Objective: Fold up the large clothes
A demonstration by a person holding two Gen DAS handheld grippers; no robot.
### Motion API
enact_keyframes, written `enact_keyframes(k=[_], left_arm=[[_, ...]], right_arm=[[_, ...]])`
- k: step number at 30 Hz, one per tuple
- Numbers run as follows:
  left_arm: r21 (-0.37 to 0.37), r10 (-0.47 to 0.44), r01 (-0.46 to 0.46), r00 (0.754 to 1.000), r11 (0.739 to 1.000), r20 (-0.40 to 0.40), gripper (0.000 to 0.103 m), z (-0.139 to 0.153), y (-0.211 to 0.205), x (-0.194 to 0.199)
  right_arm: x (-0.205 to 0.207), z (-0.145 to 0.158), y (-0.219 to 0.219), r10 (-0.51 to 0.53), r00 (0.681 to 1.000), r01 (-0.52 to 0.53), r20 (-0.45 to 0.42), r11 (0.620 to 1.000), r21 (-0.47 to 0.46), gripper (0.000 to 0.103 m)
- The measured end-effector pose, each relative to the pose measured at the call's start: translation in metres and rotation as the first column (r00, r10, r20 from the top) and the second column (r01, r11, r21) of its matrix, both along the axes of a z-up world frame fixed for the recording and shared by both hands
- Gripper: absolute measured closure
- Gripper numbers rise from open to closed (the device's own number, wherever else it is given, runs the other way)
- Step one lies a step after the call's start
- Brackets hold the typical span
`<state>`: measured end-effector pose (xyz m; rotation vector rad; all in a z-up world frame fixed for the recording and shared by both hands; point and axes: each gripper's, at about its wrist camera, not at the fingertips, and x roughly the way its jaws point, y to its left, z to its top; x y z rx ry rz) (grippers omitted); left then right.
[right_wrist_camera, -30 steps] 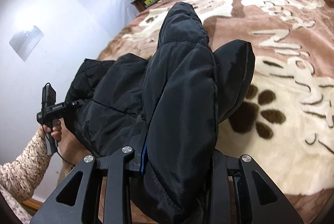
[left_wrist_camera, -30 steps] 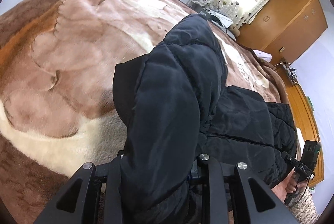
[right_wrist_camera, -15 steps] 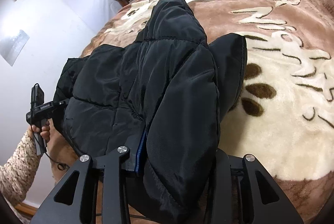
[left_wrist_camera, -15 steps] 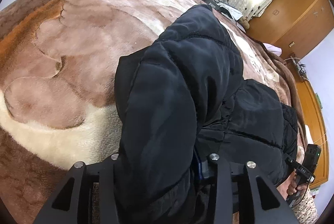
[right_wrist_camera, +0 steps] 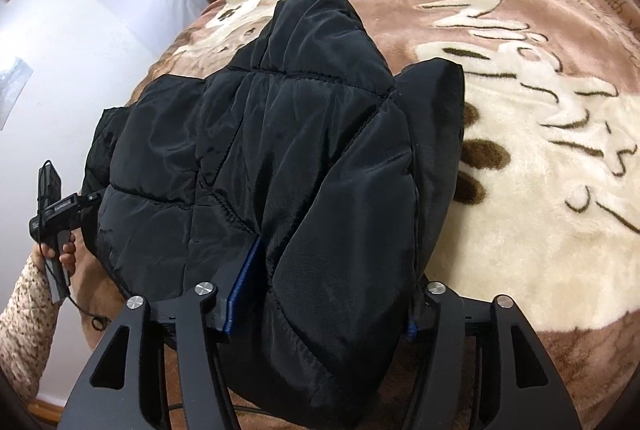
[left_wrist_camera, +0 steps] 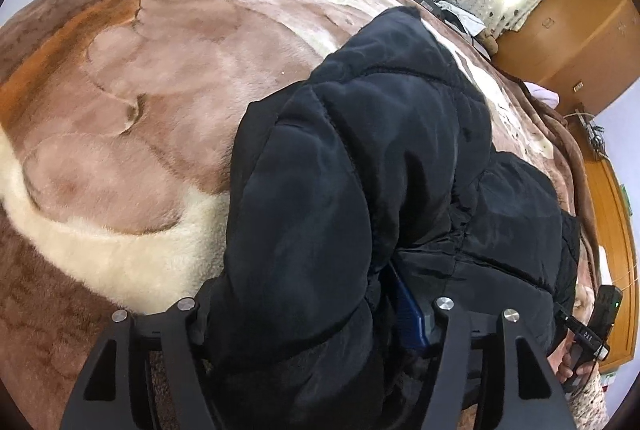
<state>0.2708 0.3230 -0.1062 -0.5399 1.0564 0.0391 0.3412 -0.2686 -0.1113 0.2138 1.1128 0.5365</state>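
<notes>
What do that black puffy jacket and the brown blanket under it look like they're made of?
Black jacket: apparently a smooth synthetic shell, nylon or polyester, with padded filling; it has a faint sheen, and stitched seams divide it into puffy panels. Brown and cream blanket: seemingly thick plush fleece; the pile is fuzzy and matte, with soft edges to its pattern.

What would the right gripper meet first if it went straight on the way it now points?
Most likely the black puffer jacket: its fabric already fills the space between the opening jaws of the right gripper, though the pads look loose on it. The plush blanket lies beneath; depth is unclear.
</notes>
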Motion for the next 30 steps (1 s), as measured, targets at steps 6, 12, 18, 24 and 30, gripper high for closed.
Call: enact_keyframes(k=[6,12,18,24,30], left_arm=[[0.040,0.013,-0.014,1.000,0.999,0.011,0.027,0.016,0.001,-0.016],[0.142,0.050,-0.058,0.997,0.988,0.059,0.011,0.053,-0.006,-0.047],[0.233,0.050,-0.076,0.992,0.970,0.113,0.011,0.084,-0.037,-0.080],[0.285,0.060,-0.089,0.992,0.954,0.109,0.011,0.086,-0.076,-0.109],[0.394,0.033,-0.083,0.991,0.915,0.132,0.011,0.087,-0.124,-0.140]], right_arm=[[-0.008,0.013,-0.005,-0.059,0.998,0.061,0.033,0.996,-0.058,0.030],[-0.032,0.047,-0.009,-0.156,0.973,0.179,0.171,0.975,-0.130,0.027],[-0.072,0.081,0.006,-0.152,0.949,0.206,0.275,0.962,-0.181,0.026],[-0.115,0.093,0.034,-0.141,0.942,0.209,0.305,0.956,-0.206,0.026],[-0.150,0.094,0.052,-0.163,0.928,0.250,0.335,0.939,-0.234,0.026]])
